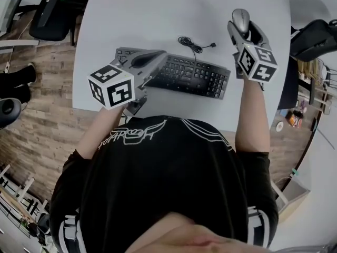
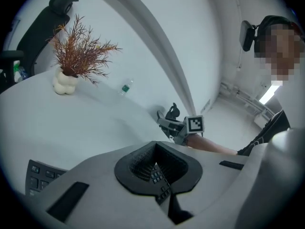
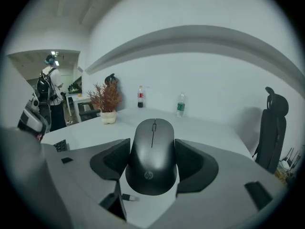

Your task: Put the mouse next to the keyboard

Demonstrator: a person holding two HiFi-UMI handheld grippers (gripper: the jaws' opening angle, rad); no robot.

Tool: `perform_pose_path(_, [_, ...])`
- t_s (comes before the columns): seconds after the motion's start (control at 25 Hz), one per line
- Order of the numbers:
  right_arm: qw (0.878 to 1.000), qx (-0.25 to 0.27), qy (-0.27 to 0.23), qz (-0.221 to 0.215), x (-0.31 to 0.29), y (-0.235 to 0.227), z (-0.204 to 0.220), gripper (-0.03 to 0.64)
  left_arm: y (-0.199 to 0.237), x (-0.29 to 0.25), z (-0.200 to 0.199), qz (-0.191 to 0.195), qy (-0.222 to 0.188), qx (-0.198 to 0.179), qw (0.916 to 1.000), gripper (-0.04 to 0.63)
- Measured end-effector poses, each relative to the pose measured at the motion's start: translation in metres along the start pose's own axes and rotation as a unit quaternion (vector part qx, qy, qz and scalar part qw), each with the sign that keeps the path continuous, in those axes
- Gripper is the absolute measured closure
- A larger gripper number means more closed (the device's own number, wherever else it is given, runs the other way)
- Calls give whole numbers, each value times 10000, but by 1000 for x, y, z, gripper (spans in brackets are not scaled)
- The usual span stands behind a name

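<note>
A white surface (image 1: 158,15) fills the head view from 10 to 2 o'clock, with wood-plank floor (image 1: 47,88) at 9 o'clock. A black office chair (image 1: 52,15) stands at 11 o'clock and another chair (image 1: 316,38) at 3 o'clock. Plain white walls (image 3: 200,70) rise behind in the right gripper view. A lit strip lamp (image 2: 268,93) glows at 3 o'clock in the left gripper view.

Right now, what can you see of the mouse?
The mouse is a dark, matte plastic oval with a centre scroll wheel, a seam between its buttons and a round logo near its rear; no cable shows. It sits level, clamped by its sides between the jaws of the right gripper, over the white table, beyond the right end of the keyboard. Whether it touches the table, I cannot tell.
</note>
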State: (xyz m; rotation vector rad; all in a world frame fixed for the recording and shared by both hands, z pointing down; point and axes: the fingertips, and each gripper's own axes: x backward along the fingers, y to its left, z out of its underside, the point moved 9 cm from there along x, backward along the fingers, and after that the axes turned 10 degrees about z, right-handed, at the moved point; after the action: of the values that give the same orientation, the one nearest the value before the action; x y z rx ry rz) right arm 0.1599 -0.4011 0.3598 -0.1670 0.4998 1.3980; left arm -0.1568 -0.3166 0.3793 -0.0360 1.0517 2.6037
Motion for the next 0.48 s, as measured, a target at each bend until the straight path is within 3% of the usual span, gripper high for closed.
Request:
perform_pose_path(0.24, [9969,-450,-600,-232,87,-2,-11,353,-45,-8,19,17,-15,-190,9998,588])
perform_pose_path(0.48, [9930,-587,-1005,-214,167,-13,-7,353,-86,-17,39,91,39,-354,9993,589])
